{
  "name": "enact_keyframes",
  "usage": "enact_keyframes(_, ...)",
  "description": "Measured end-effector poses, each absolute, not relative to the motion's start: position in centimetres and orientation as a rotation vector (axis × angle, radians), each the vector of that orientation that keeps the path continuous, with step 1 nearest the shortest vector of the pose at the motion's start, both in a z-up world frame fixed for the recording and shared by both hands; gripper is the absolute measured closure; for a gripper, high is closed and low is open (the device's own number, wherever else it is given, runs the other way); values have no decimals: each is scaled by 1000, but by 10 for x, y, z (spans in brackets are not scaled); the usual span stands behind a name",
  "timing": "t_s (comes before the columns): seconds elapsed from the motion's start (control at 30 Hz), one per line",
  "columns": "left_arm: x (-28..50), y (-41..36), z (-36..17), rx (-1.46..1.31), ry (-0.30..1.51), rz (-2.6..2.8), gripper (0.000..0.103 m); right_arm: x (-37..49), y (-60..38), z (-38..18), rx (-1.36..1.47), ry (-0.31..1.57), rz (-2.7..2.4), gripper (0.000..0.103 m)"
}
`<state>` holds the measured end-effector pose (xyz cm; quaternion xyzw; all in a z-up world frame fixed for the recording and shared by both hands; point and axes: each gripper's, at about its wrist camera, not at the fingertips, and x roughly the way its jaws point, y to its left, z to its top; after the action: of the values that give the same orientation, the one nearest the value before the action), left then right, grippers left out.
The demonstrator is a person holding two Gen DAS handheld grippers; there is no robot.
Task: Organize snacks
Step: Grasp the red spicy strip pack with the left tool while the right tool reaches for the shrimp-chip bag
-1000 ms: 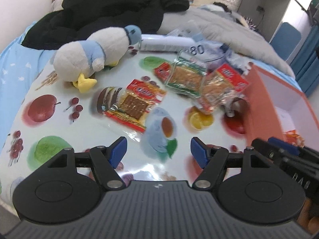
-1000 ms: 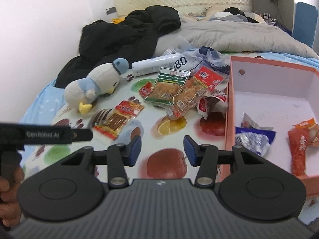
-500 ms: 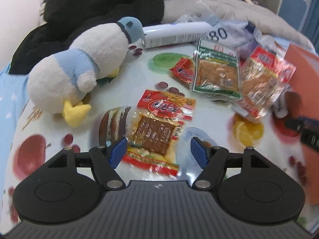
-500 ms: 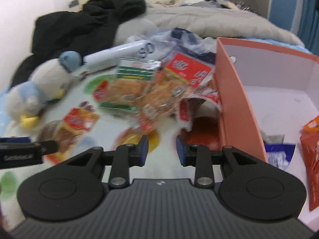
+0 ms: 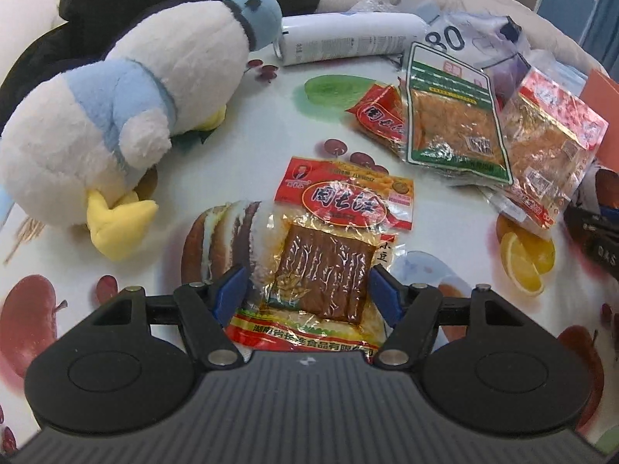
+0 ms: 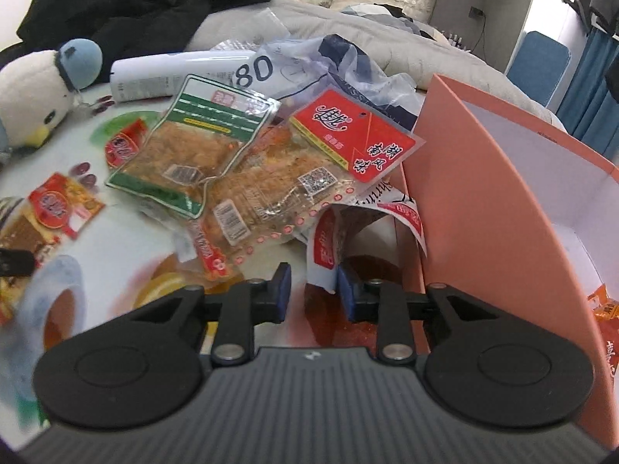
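Left gripper (image 5: 305,290): it has dropped in from farther back and now straddles the brown snack packet (image 5: 329,259) lying flat on the table (image 5: 251,123) — jaws spread, a pad on either side, neither pressing yet.

Right gripper (image 6: 311,290): a second ago it stood wider and farther off; now its jaws are closing around the lower edge of the curled wrapper (image 6: 332,239) just beside the orange box (image 6: 483,201). The edge sits between the pads, a gap still showing on the left.

Other snacks: the green packet (image 6: 193,143) and red packet (image 6: 309,162) lie overlapped mid-table, untouched.

Box: a few snacks already inside.

Meaning: both hands look set to lift a snack each — two more bound for the box.

Bystanders: stuffed duck (image 5: 116,116), white bottle (image 5: 348,36).
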<state>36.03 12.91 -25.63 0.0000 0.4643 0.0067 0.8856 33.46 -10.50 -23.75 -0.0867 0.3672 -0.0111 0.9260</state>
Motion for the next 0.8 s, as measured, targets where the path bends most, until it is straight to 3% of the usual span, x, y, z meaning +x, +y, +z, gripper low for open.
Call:
enact_keyframes(0.07, 360, 127, -255, 4, 974, 2, 33, 338, -106, -238, -176, 759, -23, 81)
enact_keyframes(0.1, 359, 127, -254, -2, 973, -3, 42, 339, -106, -237, -172, 761, -21, 87)
enact_keyframes(0.27, 350, 120, -251, -1, 981, -9, 43, 335, -105, -232, -171, 762, 1, 97)
enact_keyframes(0.8, 250, 105, -221, -91, 996, 41, 44, 250, -108, -202, -94, 838, 108, 98)
